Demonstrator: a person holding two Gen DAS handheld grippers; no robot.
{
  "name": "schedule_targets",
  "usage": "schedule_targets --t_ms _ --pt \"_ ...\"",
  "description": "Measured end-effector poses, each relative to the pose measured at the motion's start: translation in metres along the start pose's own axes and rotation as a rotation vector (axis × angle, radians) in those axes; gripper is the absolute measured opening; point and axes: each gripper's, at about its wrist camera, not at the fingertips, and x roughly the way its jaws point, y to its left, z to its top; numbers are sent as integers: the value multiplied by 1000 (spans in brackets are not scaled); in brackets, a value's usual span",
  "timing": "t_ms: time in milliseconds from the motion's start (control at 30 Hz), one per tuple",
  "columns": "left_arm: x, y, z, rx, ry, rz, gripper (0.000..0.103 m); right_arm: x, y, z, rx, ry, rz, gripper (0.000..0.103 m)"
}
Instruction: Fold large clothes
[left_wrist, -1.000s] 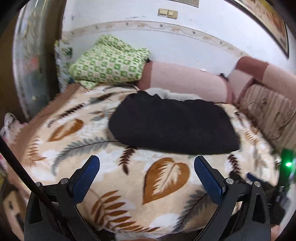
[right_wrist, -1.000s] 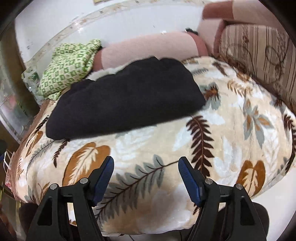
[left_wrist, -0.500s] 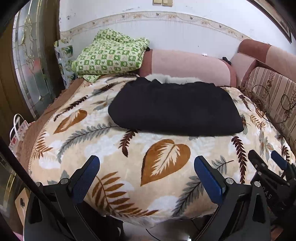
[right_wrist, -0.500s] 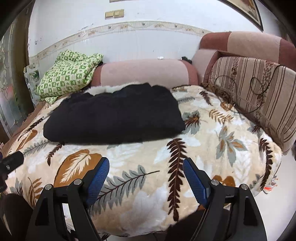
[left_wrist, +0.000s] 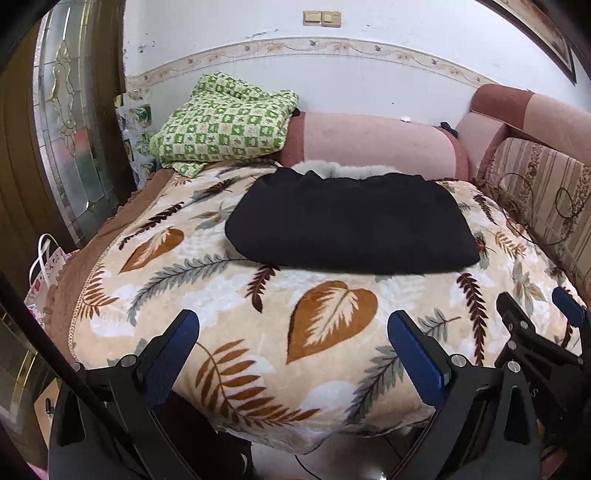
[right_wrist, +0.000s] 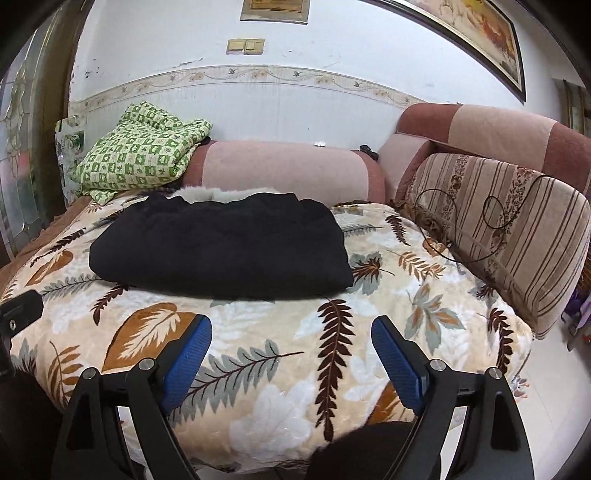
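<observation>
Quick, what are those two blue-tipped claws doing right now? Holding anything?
Left gripper: open, holding nothing.
Right gripper: jaws opening, nothing between them.

Ahead of the open blue pads, a plush, slightly glossy fleece blanket (right_wrist: 424, 288) in a leaf print carries a folded black garment (right_wrist: 221, 247) of matt, soft cloth, pale fur (right_wrist: 218, 192) showing at its far edge. Beyond lies a green checked cotton quilt (right_wrist: 140, 158); to the right, a striped woven cushion (right_wrist: 509, 229).
</observation>
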Motion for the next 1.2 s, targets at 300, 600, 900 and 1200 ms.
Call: schedule_targets --t_ms 300,600,900,1200 --pt "8 -13 -9 9 57 -66 102 -1 -13 0 37 7 -21 92" --pt "26 -16 -15 4 122 -89 102 12 -18 -4 46 35 -24 93" --pt "46 -18 -19 10 165 -81 102 32 -18 -10 42 80 -18 93" --pt "64 -16 -25 6 205 -81 102 49 -14 -19 30 124 -10 93"
